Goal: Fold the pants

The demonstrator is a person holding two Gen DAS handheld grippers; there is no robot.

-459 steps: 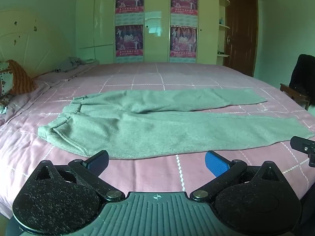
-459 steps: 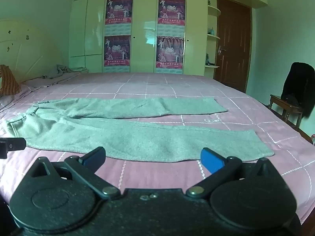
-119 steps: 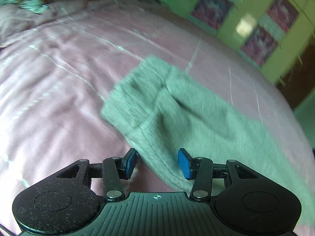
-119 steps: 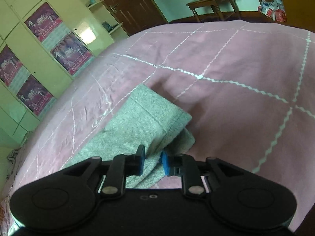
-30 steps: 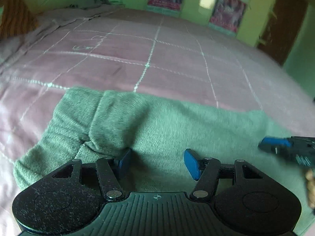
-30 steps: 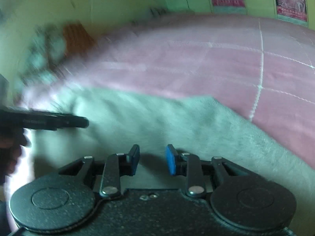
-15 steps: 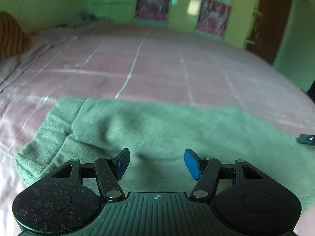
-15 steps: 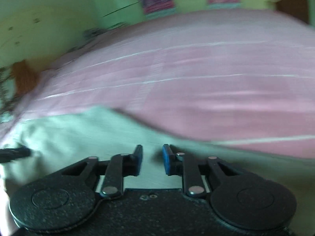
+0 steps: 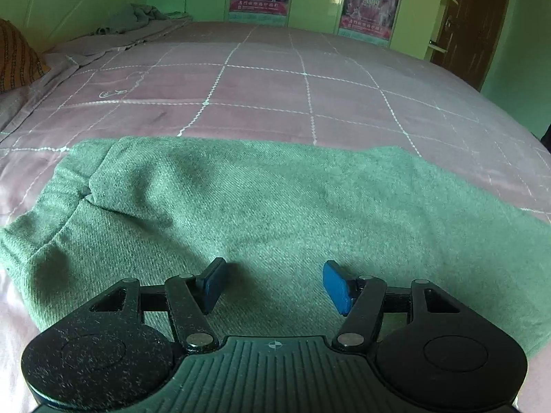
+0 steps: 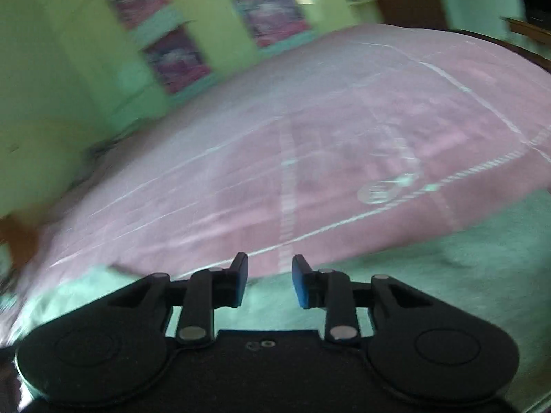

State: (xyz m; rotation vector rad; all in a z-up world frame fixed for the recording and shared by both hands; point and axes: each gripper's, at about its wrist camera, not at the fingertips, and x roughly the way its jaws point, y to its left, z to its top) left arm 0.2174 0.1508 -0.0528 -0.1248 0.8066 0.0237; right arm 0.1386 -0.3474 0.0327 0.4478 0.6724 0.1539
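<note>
A: How do the jaws of the left gripper [image 9: 273, 285] stand?

B: Well apart, with nothing between the blue pads; they hang just over the near part of the grey-green pants [image 9: 275, 199]

A: And the right gripper [image 10: 269, 280]?

B: Its jaws have just been closing a little, yet a narrow gap shows between them and no cloth is in it. That view is blurred, so little more can be told

A: Where do the pants lie?

B: Flat on the pink bed [image 9: 268, 86], folded into a broad band running left to right along the near edge. In the left wrist view the ribbed waistband end sits at the near left, with an upper layer of cloth lying over it and leaving a small step. In the right wrist view the pants [image 10: 447, 275] fill the near right, below and beyond the jaws

A: What lies further out?

B: The bedcover's white stitched squares stretch to the far side. A striped orange pillow [image 9: 17, 58] sits at the far left, a crumpled grey cloth [image 9: 134, 17] lies beyond it, and a pale green wardrobe with posters [image 9: 370, 3] stands behind the bed, a brown door [image 9: 478, 17] to its right
</note>
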